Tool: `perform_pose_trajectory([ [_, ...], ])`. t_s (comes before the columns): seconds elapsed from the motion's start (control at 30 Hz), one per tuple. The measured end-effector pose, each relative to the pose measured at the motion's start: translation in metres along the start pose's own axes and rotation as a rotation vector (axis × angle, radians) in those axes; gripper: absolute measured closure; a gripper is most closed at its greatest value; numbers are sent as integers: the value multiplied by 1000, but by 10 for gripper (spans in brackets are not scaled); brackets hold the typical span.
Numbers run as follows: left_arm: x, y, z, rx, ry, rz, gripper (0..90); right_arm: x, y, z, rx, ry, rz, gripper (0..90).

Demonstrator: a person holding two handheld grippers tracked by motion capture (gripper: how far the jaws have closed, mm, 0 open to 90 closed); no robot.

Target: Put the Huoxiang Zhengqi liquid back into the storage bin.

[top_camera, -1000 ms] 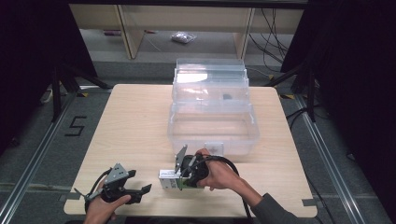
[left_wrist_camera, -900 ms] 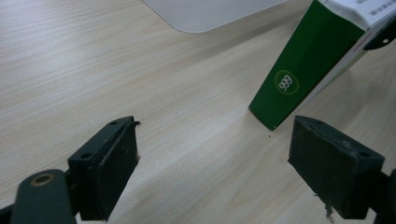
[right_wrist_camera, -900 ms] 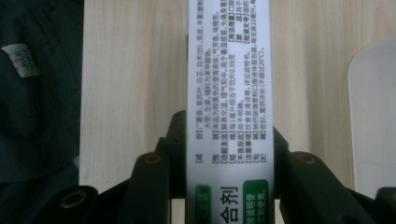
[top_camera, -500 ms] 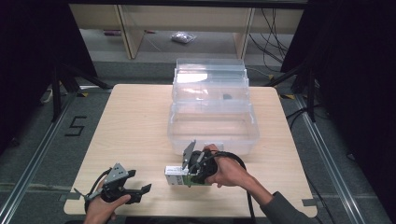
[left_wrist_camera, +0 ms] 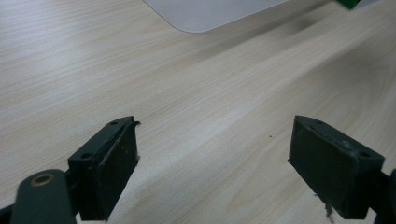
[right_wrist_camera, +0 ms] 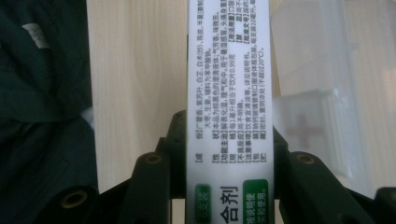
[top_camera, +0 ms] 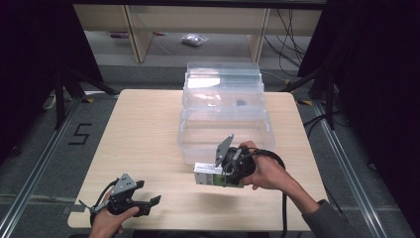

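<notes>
A long white and green carton (top_camera: 203,172) with printed text hangs above the table's front, just before the clear plastic bin (top_camera: 225,130). My right gripper (top_camera: 218,177) is shut on it, a hand behind it. In the right gripper view the carton (right_wrist_camera: 227,84) runs up between the black fingers (right_wrist_camera: 176,135), pressed on both sides, with the bin's wall (right_wrist_camera: 322,93) to its right. My left gripper (top_camera: 147,206) rests low at the front left, open, with bare wood between its jaws. In the left gripper view the left gripper (left_wrist_camera: 212,158) stands wide.
The bin's hinged lid (top_camera: 223,91) stands open behind it, with a small dark thing (top_camera: 241,103) in it. Shelves and cables lie beyond the table's far edge. The bin's corner (left_wrist_camera: 210,11) is at the top of the left gripper view. Dark clothing (right_wrist_camera: 42,93) is at the left.
My right gripper has risen and moved right toward the bin with the carton in it. The left gripper has stayed in place.
</notes>
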State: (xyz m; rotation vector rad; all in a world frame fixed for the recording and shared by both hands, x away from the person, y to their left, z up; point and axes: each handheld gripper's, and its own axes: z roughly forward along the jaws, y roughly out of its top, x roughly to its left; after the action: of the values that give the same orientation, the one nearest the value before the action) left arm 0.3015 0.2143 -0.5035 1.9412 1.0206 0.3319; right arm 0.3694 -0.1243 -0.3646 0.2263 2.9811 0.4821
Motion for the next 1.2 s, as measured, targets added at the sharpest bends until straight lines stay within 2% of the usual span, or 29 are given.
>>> perform_pose_trajectory([
  [0.07,1,0,-1,12,0,8,150,-2,-3,-10,5,2,-2,654],
  [0.1,-1,0,0,-1,6,-15,150,-4,-4,-14,-5,0,-22,654],
  [0.13,-1,0,0,-2,4,-14,150,-4,-5,-19,1,1,0,654],
  [0.17,-1,0,0,-2,4,-14,150,-7,-7,-22,-5,-2,-22,654],
  [0.2,-1,0,0,-2,6,-15,149,-7,-9,-26,3,-11,8,654],
  [0.23,-1,0,0,-3,6,-12,150,-10,-10,-30,1,-11,13,654],
  [0.27,-1,0,0,-2,8,-12,150,-13,-12,-32,-4,-11,-3,654],
  [0.3,-1,0,0,0,10,-12,150,-15,-14,-35,-5,-15,21,654],
  [0.33,-1,0,0,0,10,-12,150,-15,-14,-35,-5,-15,21,654],
  [0.4,0,0,0,2,8,-8,150,-23,-17,-41,-14,-23,19,654],
  [0.5,0,0,0,3,4,-6,150,-28,-20,-47,0,-19,50,654],
  [0.53,0,0,0,3,4,-6,150,-32,-20,-49,-9,-20,20,654],
  [0.57,0,0,0,3,5,-6,150,-34,-21,-51,-10,-24,37,654],
  [0.67,0,0,0,4,10,-7,150,-43,-22,-59,-21,-32,15,654],
  [0.7,0,0,0,4,7,-8,150,-43,-23,-63,-11,-35,56,654],
  [0.77,0,0,0,4,7,-8,150,-49,-23,-68,-13,-52,55,654],
  [0.83,0,0,0,5,6,-6,150,-56,-23,-71,-15,-55,42,654],
  [0.87,1,0,0,5,5,-6,150,-58,-24,-73,-10,-52,71,654],
  [0.9,1,0,0,5,5,-6,150,-62,-24,-74,-9,-52,54,654],
  [0.97,0,0,0,6,11,-7,150,-66,-24,-76,-7,-61,69,654],
  [1.0,0,0,0,6,9,-7,150,-71,-23,-76,-9,-58,39,654],
  [1.03,1,-1,1,2,4,-10,150,-73,-24,-77,-3,-61,55,654],
  [1.07,0,-1,1,2,3,-12,150,-76,-24,-77,-7,-67,42,654],
  [1.17,0,-1,1,0,3,-10,150,-86,-25,-75,-8,-66,47,654],
  [1.2,0,-1,1,-1,3,-10,150,-91,-25,-73,-7,-59,33,653],
])
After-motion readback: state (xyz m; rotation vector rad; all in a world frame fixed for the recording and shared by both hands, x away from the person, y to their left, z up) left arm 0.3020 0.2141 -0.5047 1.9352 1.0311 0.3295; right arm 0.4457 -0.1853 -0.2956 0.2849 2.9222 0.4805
